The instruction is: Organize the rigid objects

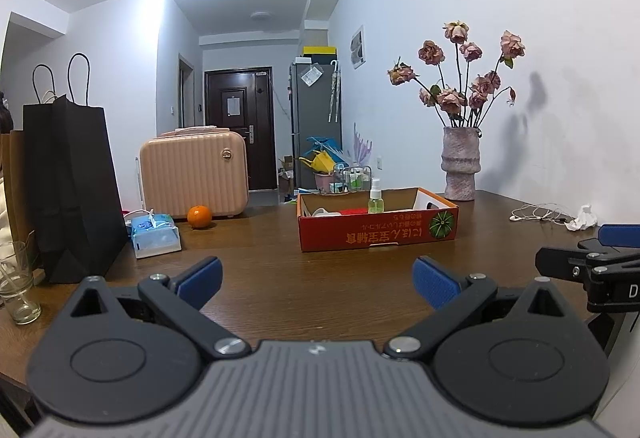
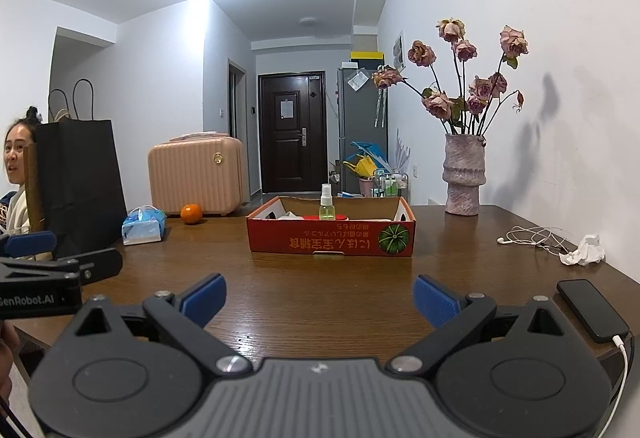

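A red cardboard box (image 1: 376, 232) (image 2: 332, 238) stands on the brown table with a small green spray bottle (image 1: 376, 198) (image 2: 326, 204) upright inside it, beside white and red items. An orange (image 1: 199, 216) (image 2: 191, 213) lies to its left. My left gripper (image 1: 318, 282) is open and empty, low over the table in front of the box. My right gripper (image 2: 318, 298) is open and empty too, beside it; it also shows at the right edge of the left wrist view (image 1: 592, 262).
A black paper bag (image 1: 72, 190) (image 2: 80, 182), tissue pack (image 1: 156, 236) (image 2: 143, 225), pink case (image 1: 194, 174) and glass (image 1: 16, 286) stand left. A vase of dried roses (image 1: 460, 166) (image 2: 464, 174), earphones (image 2: 532, 236), crumpled tissue (image 2: 584, 250) and a charging phone (image 2: 592, 310) are right. A person (image 2: 16, 166) sits left.
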`<state>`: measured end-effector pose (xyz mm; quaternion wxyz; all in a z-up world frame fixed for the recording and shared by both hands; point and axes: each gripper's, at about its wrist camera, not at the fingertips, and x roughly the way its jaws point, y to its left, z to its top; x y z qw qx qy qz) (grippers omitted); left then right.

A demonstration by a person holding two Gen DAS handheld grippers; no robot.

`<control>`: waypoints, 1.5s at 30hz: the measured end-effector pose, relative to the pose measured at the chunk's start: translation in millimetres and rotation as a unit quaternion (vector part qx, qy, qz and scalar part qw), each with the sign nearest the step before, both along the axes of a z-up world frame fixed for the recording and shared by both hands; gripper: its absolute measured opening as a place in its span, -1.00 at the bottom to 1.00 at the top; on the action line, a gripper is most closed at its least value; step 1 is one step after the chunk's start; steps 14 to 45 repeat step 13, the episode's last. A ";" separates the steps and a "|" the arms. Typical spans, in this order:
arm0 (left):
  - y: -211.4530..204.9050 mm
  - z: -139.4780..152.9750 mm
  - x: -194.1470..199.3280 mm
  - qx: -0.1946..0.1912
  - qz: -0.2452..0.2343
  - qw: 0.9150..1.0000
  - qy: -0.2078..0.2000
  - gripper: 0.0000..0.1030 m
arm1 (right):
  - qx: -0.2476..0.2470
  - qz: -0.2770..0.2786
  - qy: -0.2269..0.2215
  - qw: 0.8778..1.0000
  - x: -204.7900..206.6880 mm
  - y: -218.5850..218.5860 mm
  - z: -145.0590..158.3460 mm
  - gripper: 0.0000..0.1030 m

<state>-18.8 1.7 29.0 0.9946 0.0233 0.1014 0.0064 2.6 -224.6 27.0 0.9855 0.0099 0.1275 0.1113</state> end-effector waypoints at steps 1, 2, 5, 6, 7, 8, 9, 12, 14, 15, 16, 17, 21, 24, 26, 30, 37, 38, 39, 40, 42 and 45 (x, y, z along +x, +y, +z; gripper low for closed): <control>-0.4 0.1 0.1 0.002 -0.001 1.000 0.002 1.00 | 0.000 0.000 0.000 1.000 0.1 0.0 0.1 0.95; -0.8 0.5 0.3 0.003 -0.002 1.000 0.001 1.00 | 0.000 -0.001 0.000 1.000 -0.2 -0.2 -0.1 0.95; -1.5 0.9 -1.2 0.004 -0.003 1.000 -0.003 1.00 | 0.001 -0.002 0.001 1.000 -0.1 -0.3 -0.1 0.95; -1.6 0.9 -1.5 0.004 -0.004 1.000 -0.004 1.00 | 0.001 -0.003 0.001 1.000 -0.2 -0.3 -0.1 0.95; -1.7 0.8 -1.9 0.005 -0.004 1.000 -0.006 1.00 | 0.001 -0.003 0.002 1.000 -0.2 -0.2 0.1 0.95; -1.9 0.7 -2.0 0.005 -0.004 1.000 -0.007 1.00 | 0.001 -0.003 0.002 1.000 -0.5 -0.3 -0.1 0.95; -1.9 0.6 -1.9 0.005 -0.004 1.000 -0.006 1.00 | 0.001 -0.003 0.002 1.000 -0.4 -0.1 0.2 0.95; -2.4 0.5 -3.8 0.003 -0.005 1.000 -0.011 1.00 | 0.001 -0.002 0.002 1.000 -0.7 -0.1 0.0 0.95; -3.2 0.3 -4.5 0.005 -0.004 1.000 -0.012 1.00 | 0.001 -0.002 0.002 1.000 -0.8 -0.3 0.0 0.95; -3.2 0.3 -4.5 0.005 -0.004 1.000 -0.012 1.00 | 0.001 -0.002 0.002 1.000 -0.8 -0.3 0.0 0.95; -3.2 0.3 -4.5 0.005 -0.004 1.000 -0.012 1.00 | 0.001 -0.002 0.002 1.000 -0.8 -0.3 0.0 0.95; -3.2 0.3 -4.5 0.005 -0.004 1.000 -0.012 1.00 | 0.001 -0.002 0.002 1.000 -0.8 -0.3 0.0 0.95; -3.2 0.3 -4.5 0.005 -0.004 1.000 -0.012 1.00 | 0.001 -0.002 0.002 1.000 -0.8 -0.3 0.0 0.95; -3.2 0.3 -4.5 0.005 -0.004 1.000 -0.012 1.00 | 0.001 -0.002 0.002 1.000 -0.8 -0.3 0.0 0.95; -3.2 0.3 -4.5 0.005 -0.004 1.000 -0.012 1.00 | 0.001 -0.002 0.002 1.000 -0.8 -0.3 0.0 0.95; -3.2 0.3 -4.5 0.005 -0.004 1.000 -0.012 1.00 | 0.001 -0.002 0.002 1.000 -0.8 -0.3 0.0 0.95; -3.2 0.3 -4.5 0.005 -0.004 1.000 -0.012 1.00 | 0.001 -0.002 0.002 1.000 -0.8 -0.3 0.0 0.95; -3.2 0.3 -4.5 0.005 -0.004 1.000 -0.012 1.00 | 0.001 -0.002 0.002 1.000 -0.8 -0.3 0.0 0.95; -3.2 0.3 -4.5 0.005 -0.004 1.000 -0.012 1.00 | 0.001 -0.002 0.002 1.000 -0.8 -0.3 0.0 0.95; -3.2 0.3 -4.5 0.005 -0.004 1.000 -0.012 1.00 | 0.001 -0.002 0.002 1.000 -0.8 -0.3 0.0 0.95; -3.2 0.3 -4.5 0.005 -0.004 1.000 -0.012 1.00 | 0.001 -0.002 0.002 1.000 -0.8 -0.3 0.0 0.95; -3.2 0.3 -4.5 0.005 -0.004 1.000 -0.012 1.00 | 0.001 -0.002 0.002 1.000 -0.8 -0.3 0.0 0.95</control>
